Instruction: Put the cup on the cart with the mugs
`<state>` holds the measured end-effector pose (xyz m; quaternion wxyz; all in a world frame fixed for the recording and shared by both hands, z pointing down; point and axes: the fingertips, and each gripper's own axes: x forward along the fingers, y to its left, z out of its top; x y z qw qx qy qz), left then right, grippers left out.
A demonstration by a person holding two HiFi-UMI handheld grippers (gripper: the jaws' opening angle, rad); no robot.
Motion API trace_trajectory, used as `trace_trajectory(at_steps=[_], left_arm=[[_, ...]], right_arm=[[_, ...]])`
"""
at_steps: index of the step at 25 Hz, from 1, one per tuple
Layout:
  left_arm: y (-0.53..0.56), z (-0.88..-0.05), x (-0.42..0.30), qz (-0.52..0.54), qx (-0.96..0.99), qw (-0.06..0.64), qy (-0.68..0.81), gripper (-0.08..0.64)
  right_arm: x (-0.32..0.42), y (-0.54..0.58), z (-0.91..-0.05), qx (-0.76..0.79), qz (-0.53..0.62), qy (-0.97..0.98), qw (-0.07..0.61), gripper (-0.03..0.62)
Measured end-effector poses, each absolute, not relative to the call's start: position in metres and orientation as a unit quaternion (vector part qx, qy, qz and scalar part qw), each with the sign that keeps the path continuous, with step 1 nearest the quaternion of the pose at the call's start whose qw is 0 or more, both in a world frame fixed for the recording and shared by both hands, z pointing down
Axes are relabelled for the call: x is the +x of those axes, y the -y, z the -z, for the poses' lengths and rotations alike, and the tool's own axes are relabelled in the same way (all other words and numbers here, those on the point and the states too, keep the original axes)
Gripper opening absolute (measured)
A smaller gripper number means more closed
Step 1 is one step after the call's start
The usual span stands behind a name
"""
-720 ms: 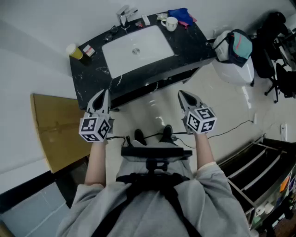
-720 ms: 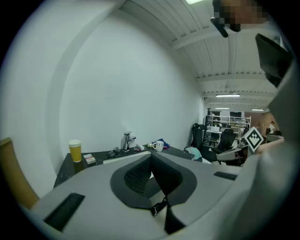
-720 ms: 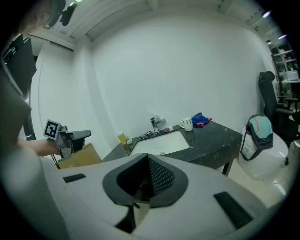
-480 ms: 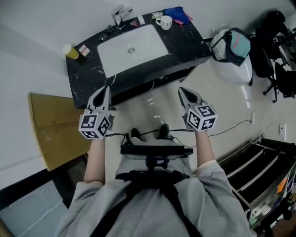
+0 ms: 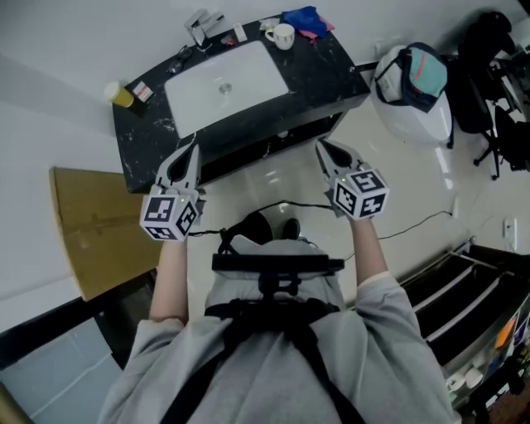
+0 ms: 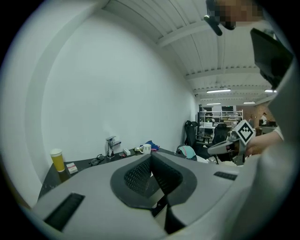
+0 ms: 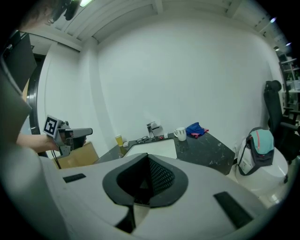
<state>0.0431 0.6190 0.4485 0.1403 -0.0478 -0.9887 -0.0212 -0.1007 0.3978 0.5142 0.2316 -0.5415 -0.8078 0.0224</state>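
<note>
**Head view, read left to right.** At far left a brown board (image 5: 95, 236) lies on the floor by the wall. Above it starts the black counter (image 5: 327, 74), which carries everything named next.

- **Left end of the counter:** a yellow cup (image 5: 121, 93) stands upright, with a small box (image 5: 142, 89) just beside it.
- **Left gripper** (image 5: 190, 151): it hangs in the air in front of the counter's near edge. Its jaws are together, with nothing between them.
- **Middle of the counter:** the white sink (image 5: 224, 79), with a faucet (image 5: 199, 23) at its back edge.
- **Right of the sink:** a white cup (image 5: 283, 35) with a handle stands upright at the back of the counter, near a blue cloth (image 5: 305, 20).
- **Right gripper** (image 5: 325, 149): it is level with the left one and also short of the counter. Its jaws are likewise closed on nothing.
- **Past the counter's right end:** a bag (image 5: 414, 79) rests on a white rounded object.
- **Lower right:** a black railed frame (image 5: 464, 290) may be the cart. No mugs can be made out on it for certain.

**Progress (judgement).** The task has not visibly begun. Either cup could be the one meant, and both sit on the counter, well apart from either gripper. The whole sequence is left to do:

1. Approach the counter.
2. Open one gripper.
3. Take the cup.
4. Carry it rightward to the cart.
5. Set it down among the mugs.
</note>
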Motion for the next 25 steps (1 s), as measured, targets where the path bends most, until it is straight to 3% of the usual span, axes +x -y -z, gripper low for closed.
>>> trace_trajectory(at_steps=[25], left_arm=[[-0.674, -0.471, -0.115, 0.022, 0.07, 0.149, 0.986, 0.0]], right_arm=[[-0.239, -0.508, -0.511, -0.521, 0.062, 0.825, 0.21, 0.003]])
